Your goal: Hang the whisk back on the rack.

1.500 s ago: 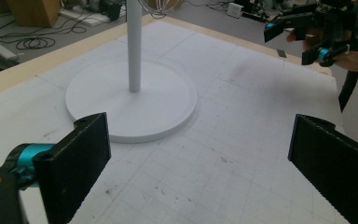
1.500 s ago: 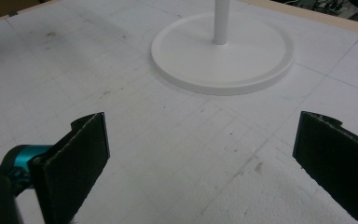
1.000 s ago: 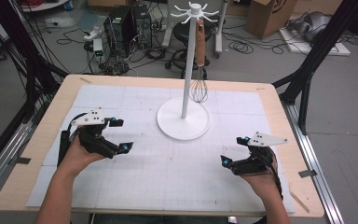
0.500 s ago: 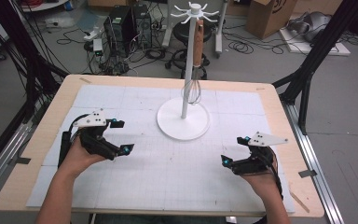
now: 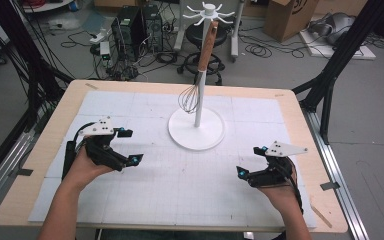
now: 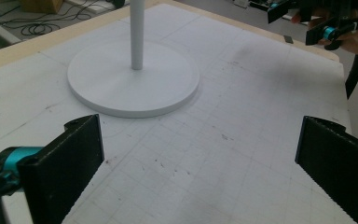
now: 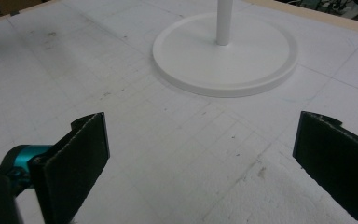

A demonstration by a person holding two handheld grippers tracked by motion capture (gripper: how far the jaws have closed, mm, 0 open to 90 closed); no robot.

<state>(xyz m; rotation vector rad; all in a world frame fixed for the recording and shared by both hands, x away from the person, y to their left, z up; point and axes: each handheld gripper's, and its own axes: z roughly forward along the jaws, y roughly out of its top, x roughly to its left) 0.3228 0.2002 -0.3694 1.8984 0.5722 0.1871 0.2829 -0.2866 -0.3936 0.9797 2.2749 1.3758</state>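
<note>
High view shows the table (image 5: 40, 165) with its white gridded mat, and the white stand (image 5: 196, 127) at the far middle, base flat so the pole stays upright. From a hook at its top hangs the whisk (image 5: 190, 97), wooden handle up and wire head down just left of the pole, above the base; hung that way it dangles free. I rest my left gripper (image 5: 125, 146) at the near left and my right gripper (image 5: 252, 162) at the near right, both well apart from the stand, jaws spread wide and holding nothing, as each gripper view confirms. Compared with a second ago, the whisk has swung from the pole's right to its left, while my grippers have barely shifted.
</note>
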